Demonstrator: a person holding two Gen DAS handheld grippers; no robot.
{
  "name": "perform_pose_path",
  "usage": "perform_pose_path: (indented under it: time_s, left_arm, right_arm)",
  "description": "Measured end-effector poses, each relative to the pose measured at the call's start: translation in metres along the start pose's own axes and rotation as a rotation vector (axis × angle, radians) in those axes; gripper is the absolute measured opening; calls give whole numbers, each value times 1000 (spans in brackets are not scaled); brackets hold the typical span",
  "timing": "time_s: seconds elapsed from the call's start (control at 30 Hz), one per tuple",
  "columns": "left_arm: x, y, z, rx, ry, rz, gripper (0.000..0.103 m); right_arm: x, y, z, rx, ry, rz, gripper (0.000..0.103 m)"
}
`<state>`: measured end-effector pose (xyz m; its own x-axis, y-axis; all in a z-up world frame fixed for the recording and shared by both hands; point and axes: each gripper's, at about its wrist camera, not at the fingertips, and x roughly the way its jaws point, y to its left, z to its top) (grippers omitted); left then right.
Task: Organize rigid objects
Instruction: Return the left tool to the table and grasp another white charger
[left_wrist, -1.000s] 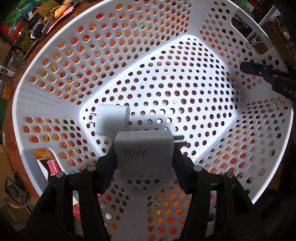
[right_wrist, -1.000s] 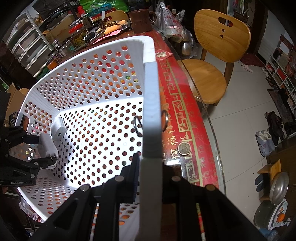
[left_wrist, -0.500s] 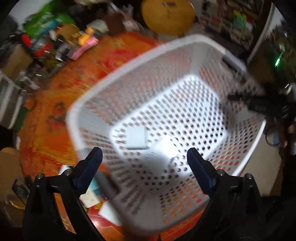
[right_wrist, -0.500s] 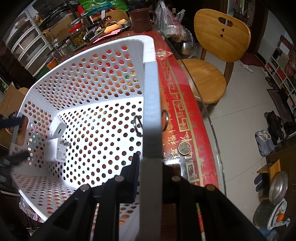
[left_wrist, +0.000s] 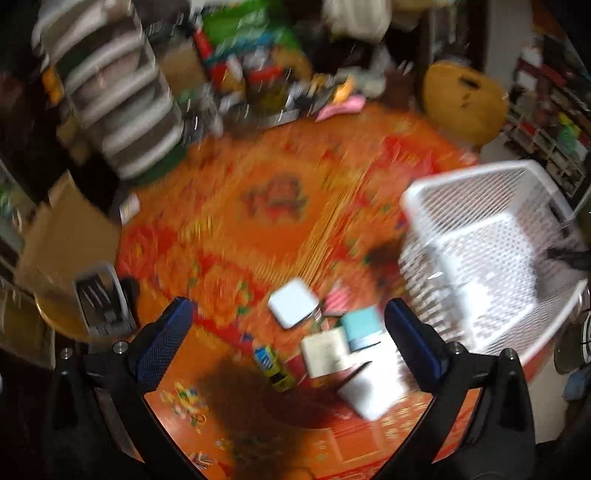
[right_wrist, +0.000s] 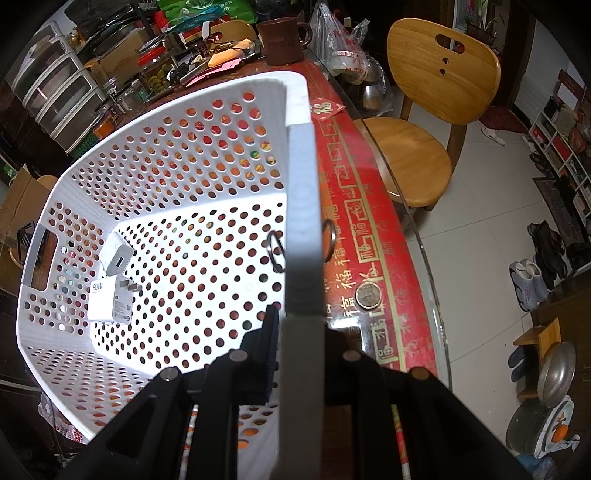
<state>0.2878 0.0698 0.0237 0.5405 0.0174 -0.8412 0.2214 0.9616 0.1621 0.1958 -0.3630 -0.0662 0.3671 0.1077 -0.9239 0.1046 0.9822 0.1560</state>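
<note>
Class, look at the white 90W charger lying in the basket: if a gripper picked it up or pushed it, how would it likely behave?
The charger is a blocky plastic brick, so it is probably stiff. It lies on a flat face, so a push would likely slide it across the basket floor, not roll it. Its smooth shell may slip, and the prongs could snag a hole.

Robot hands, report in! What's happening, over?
Left gripper open, empty. Right gripper shut on basket rim. Two chargers in basket. Boxes wait, unobstructed.

The left wrist view looks down from high over the counter (left_wrist: 266, 229), blurred, with the basket (left_wrist: 480, 206) at three o'clock. The right wrist view sits close against the basket (right_wrist: 299, 206) rim, facing twelve o'clock along it. Both share the basket.
</note>
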Motion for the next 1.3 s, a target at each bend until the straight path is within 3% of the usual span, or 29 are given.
perform_pose_path:
  time_s: [0.07,0.27,0.47,0.57,0.7,0.77,0.83,1.03,1.3]
  left_arm:
    - [41,7,-13,-20,80,-15,102]
    - [108,16,-13,-107,159,-59,102]
    - [147,16,-6,-196,164,-77,96]
    - [159,16,-5,-216,191,-55,81]
    - [168,14,-10,-220,219,-42,72]
    - [173,13,-12,-233,233,-53,61]
    - [175,11,-15,-241,240,-74,52]
    - [162,3,-11,-222,182,-52,51]
    - [69,-16,23,-120,0,-25,51]
  right_arm:
    - [0,0,0,1,-1,4,16]
    - [-1,-1,-1,-1,1,1,16]
    - [-1,-1,-1,-2,2,3,16]
    - [-1,-1,-1,-2,3,3,16]
    - [-1,-1,-1,-5,3,2,16]
    - [-1,-1,-1,-7,4,1,16]
    - [-1,-1,-1,-7,3,2,16]
    - [-1,-1,-1,-8,4,2,16]
    - [-2,0,1,-14,3,2,16]
